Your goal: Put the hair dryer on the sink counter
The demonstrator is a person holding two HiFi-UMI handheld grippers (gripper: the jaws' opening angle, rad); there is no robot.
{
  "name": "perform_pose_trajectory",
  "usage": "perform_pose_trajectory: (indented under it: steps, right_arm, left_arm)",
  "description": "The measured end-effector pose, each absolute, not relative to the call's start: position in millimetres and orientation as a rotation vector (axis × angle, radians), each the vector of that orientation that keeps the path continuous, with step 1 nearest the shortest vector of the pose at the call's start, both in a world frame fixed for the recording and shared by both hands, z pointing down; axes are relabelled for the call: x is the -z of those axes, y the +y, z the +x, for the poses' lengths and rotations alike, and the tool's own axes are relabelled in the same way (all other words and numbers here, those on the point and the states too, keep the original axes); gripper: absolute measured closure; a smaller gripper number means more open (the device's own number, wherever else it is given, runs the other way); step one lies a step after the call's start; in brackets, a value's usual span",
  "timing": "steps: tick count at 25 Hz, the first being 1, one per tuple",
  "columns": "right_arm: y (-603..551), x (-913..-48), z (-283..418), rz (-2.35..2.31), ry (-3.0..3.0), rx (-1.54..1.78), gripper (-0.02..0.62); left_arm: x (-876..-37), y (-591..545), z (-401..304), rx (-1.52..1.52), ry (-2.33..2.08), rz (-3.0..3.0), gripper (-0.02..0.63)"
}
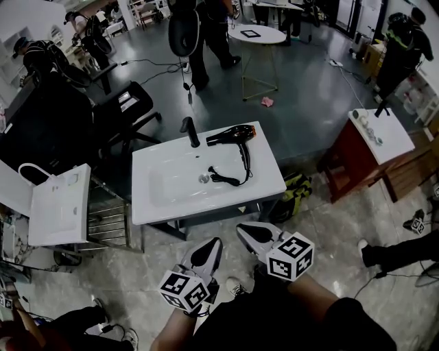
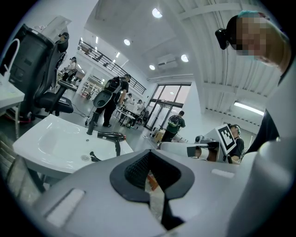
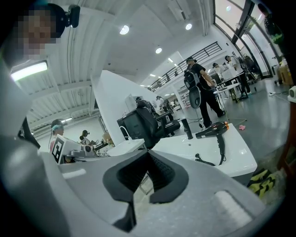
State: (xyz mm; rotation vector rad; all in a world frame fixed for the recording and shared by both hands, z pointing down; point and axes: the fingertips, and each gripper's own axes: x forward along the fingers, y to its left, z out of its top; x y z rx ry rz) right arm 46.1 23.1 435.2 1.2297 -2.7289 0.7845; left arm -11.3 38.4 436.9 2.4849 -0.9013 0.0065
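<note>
Nearest, the left tool (image 1: 208, 250) and right tool (image 1: 250, 234) are both pressed together and empty, short of the counter (image 1: 267, 182). Farther back, the hair dryer (image 1: 232, 134) lies on the counter's rear edge beside the tap (image 1: 190, 131). The task looks done.

A round white table (image 1: 257, 33) is picked out at the far end, set on a dark, glossy floor (image 1: 309, 89). Left of the table and nearer, a black office chair (image 1: 130, 103) is seen. Right of it and nearer, a red-brown cabinet (image 1: 346, 161) with a white top is placed. Just beside the table's legs, a pink scrap (image 1: 267, 101) is spotted. Well nearer than the table, pale marbled tiles (image 1: 329, 233) are laid. Overhead, round ceiling lights (image 2: 157, 13) are lit, and tall dark-framed windows (image 2: 167, 99) are shown.
</note>
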Motion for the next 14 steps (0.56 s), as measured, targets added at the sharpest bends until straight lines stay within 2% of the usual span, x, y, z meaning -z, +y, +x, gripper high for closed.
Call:
perform_pose_trajectory:
  steps: [14]
  right_arm:
    - [23.4,-433.6,52.4,1.245,-2.721,-0.784,0.595]
  left_arm:
    - [-435.1,40.2,-6.8,-0.005,-0.895,2.486,0.603]
